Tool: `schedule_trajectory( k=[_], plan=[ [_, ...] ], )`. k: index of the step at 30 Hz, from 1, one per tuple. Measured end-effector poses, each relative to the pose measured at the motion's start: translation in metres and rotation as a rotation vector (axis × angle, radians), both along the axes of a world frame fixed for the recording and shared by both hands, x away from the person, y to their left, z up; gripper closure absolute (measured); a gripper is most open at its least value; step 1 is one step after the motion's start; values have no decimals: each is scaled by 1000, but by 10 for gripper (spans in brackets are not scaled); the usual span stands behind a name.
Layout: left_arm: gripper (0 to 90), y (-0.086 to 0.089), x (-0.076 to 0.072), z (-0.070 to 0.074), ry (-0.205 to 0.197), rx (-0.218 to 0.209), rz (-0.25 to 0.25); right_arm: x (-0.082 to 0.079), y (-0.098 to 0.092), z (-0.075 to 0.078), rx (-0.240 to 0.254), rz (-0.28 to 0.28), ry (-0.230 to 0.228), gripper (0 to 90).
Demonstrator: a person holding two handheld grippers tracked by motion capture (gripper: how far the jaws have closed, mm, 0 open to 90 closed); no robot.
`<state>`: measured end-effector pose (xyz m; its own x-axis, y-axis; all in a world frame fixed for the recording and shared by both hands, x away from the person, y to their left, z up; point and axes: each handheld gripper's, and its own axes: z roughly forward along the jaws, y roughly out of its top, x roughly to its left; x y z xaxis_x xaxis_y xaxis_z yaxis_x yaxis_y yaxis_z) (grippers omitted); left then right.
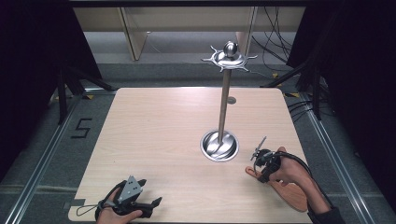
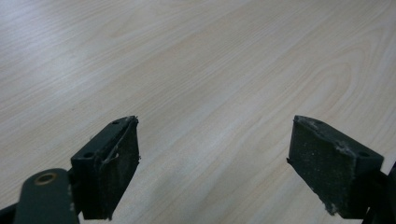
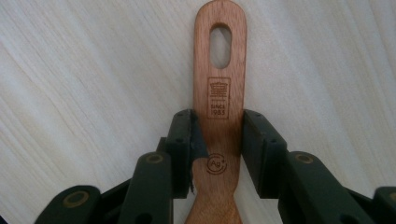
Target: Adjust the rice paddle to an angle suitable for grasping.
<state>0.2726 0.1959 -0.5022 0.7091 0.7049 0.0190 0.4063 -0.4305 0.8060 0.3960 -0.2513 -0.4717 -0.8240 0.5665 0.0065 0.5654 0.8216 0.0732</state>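
A wooden spatula [image 3: 219, 93] lies flat on the table, its handle with a slotted hole pointing away from the camera in the right gripper view. My right gripper [image 3: 218, 135] is shut on that handle, both pads pressed against its sides. In the high view the spatula [image 1: 286, 190] lies at the front right under the hand, with the right gripper [image 1: 262, 171] at its handle end. A tall metal utensil stand [image 1: 224, 100] with a ring of hooks on top rises from a round base [image 1: 219, 145]. My left gripper [image 1: 149, 192] rests open at the front left, nothing between its pads [image 2: 109, 163].
The light wooden table [image 1: 159, 130] has rounded corners and dark floor around it. Cables and black stands lie beyond the far right edge. A floor marking "5" [image 1: 81, 127] is to the left. Bare tabletop [image 2: 196, 70] stretches ahead of the left gripper.
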Motion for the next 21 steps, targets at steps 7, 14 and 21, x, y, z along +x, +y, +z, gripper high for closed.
schedule_trajectory(
  k=[7, 14, 21],
  plan=[
    [155, -3, -3, -2, 26, -42, 17, -1, 8, 0, -48, 36, 1, 665],
    [155, 0, -1, 0, 16, 6, 11, -1, 10, -1, -56, 20, 13, 667],
    [154, 0, -1, -2, 27, -23, 25, -5, 0, 2, 44, 36, -16, 668]
  ],
)
